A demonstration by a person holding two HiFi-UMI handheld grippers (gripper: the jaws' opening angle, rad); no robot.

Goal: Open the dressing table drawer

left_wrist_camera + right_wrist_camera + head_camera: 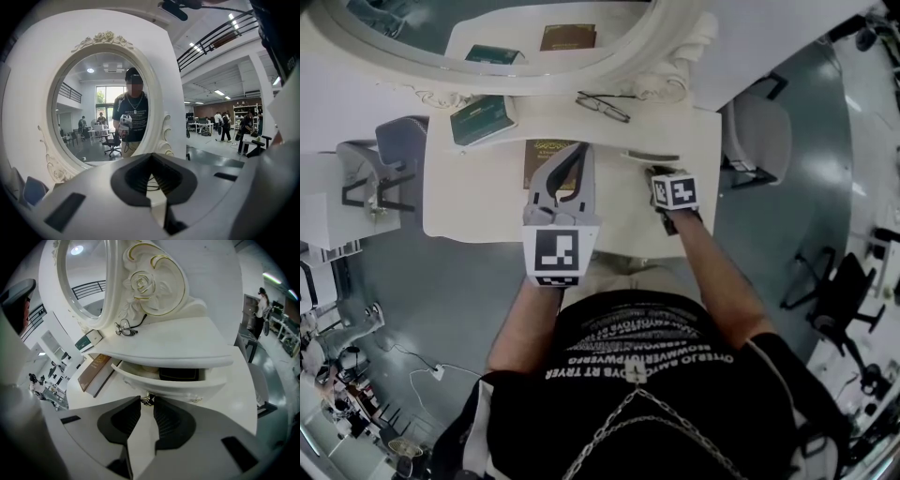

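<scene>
The white dressing table (473, 202) has a small curved drawer (187, 386) under its raised shelf, standing partly pulled out, with a dark item inside. My right gripper (147, 399) points down at the drawer front, and its jaws pinch the little metal knob (149, 398). In the head view the right gripper (656, 173) sits at the drawer (652, 157). My left gripper (577, 155) hovers over the tabletop above a brown book (546, 150). In its own view the left gripper (151, 155) faces the oval mirror (103, 108), jaws together and holding nothing.
A green book (481, 120) and a pair of glasses (603, 106) lie on the table below the mirror. A grey chair (759, 136) stands to the table's right and another chair (398, 141) to its left. People stand far off in the room.
</scene>
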